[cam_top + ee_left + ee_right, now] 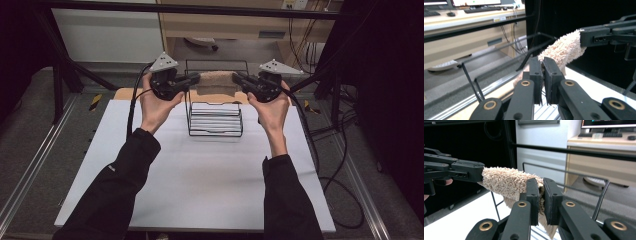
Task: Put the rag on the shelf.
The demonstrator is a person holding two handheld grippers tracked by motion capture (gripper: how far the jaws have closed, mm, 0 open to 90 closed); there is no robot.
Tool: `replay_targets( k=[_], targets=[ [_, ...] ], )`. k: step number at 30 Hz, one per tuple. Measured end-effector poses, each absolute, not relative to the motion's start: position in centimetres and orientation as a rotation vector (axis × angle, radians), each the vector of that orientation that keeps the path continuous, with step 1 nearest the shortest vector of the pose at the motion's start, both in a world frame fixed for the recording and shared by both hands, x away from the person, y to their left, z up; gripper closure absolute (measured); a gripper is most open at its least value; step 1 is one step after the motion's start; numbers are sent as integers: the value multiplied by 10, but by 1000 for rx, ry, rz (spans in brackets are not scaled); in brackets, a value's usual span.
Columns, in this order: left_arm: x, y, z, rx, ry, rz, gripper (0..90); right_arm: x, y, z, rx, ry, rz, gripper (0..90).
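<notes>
A beige fluffy towel (217,82) is stretched between the two grippers above a black wire rack (215,119) at the far middle of the table. My left gripper (196,78) is shut on the towel's left end, my right gripper (237,78) on its right end. In the left gripper view the towel (565,51) runs from my left gripper (543,67) up to the other gripper at the right. In the right gripper view the towel (506,182) hangs between my right gripper (541,188) and the other gripper at the left, over the rack's wire frame (602,195).
The white tabletop (200,170) spreads from the rack toward the person. A black frame bar (190,9) crosses the back, with black posts at either side. Cables (345,190) trail off the table's right edge. Desks with monitors stand behind.
</notes>
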State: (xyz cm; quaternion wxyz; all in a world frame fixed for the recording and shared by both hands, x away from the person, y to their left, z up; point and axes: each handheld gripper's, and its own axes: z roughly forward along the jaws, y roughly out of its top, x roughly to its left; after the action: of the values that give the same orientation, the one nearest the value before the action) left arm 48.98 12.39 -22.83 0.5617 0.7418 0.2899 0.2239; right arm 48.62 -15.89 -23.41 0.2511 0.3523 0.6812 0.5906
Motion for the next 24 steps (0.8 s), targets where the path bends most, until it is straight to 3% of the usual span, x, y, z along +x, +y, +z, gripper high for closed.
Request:
replay_targets(
  k=[10,17,24],
  targets=[
    [485,124,-241,1839,751,492,805,481,-158,-248,960,1929,1576,825],
    [485,125,-246,1869,749,476,825,482,-158,-258,964,1949,1566,825],
    [481,132,-230,1798,738,468,815,480,-159,-258,947,1951,1570,827]
  ],
)
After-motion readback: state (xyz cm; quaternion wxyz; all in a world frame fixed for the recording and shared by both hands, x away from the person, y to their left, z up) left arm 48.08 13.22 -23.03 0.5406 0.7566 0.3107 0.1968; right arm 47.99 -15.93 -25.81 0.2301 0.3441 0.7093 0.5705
